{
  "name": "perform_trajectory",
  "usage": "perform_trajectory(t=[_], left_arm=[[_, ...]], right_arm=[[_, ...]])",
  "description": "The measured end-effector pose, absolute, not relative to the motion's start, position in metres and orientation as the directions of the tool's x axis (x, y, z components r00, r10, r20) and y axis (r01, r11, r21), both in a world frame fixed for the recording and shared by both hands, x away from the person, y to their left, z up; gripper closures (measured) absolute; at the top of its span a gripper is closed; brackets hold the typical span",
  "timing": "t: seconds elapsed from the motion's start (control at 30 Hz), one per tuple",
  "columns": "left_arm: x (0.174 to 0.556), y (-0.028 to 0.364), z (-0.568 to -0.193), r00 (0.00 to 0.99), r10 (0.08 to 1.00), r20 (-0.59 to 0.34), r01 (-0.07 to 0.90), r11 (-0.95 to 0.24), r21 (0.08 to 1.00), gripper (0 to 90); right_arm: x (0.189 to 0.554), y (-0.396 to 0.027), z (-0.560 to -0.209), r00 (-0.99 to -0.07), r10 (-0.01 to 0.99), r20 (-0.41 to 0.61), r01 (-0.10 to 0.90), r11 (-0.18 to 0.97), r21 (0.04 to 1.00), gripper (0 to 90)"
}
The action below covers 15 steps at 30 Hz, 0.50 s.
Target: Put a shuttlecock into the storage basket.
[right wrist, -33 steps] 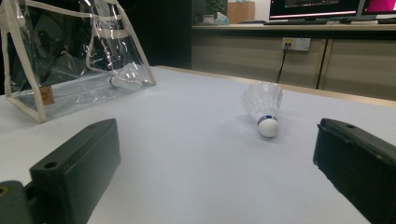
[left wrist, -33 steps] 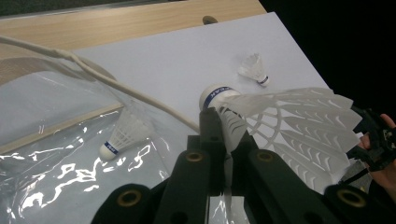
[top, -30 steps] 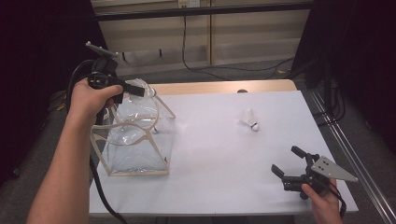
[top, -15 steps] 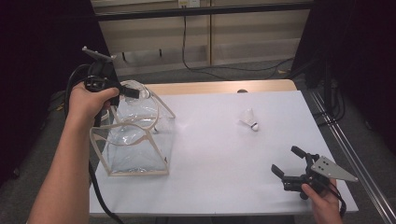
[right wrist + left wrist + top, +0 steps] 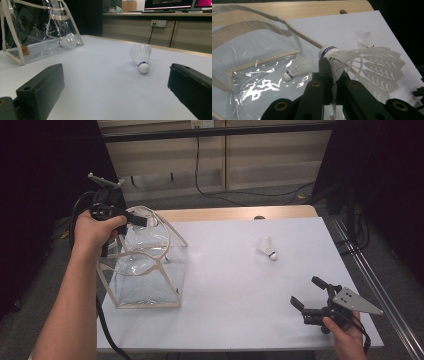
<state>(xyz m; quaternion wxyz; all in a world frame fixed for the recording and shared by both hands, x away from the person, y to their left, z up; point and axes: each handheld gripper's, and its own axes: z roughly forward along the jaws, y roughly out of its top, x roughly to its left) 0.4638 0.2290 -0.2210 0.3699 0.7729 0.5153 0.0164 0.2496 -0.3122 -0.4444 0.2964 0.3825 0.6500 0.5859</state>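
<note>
A: Left tongs [image 5: 332, 82] are clamped on a shuttlecock [image 5: 362, 60] by its feathers, cork end up and away from the camera, held over the clear bag [image 5: 145, 270] at the left of the high view.

B: And the bag's mouth is open under it. Look through the plastic in the left gripper view: there's one shuttlecock already inside [image 5: 295, 70], lying on the bottom.

A: So one is in and a second is hanging right above the opening (not let go yet, the jaws are tight on those feathers).

B: A third one, the loose shuttlecock [image 5: 267, 249], is out on the white counter [image 5: 235, 285], right of centre in the high view, well apart from the bag.

A: The right gripper view has it dead ahead, resting with its cork toward the camera.

B: And the right tongs [image 5: 309, 296] sit low at the lower right of the high view, jaws spread wide, nothing between them.

A: By my reckoning that's about halfway. The drop into the bag comes next, then that last one on the counter needs fetching.
</note>
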Motion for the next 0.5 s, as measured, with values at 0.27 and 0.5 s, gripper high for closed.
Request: perform_trajectory(t=[0.27,0.5], left_arm=[[0.4647,0.2316,-0.2240,0.460,0.818,-0.347,0.783,-0.190,0.592,89.5],[0.4651,0.2332,-0.2264,0.446,0.826,-0.345,0.784,-0.175,0.596,89.4]], right_arm=[[0.2495,-0.3121,-0.4445,-0.532,0.844,0.062,0.150,0.021,0.988,0.5],[0.2495,-0.3123,-0.4445,-0.532,0.844,0.060,0.149,0.023,0.989,0.5]])
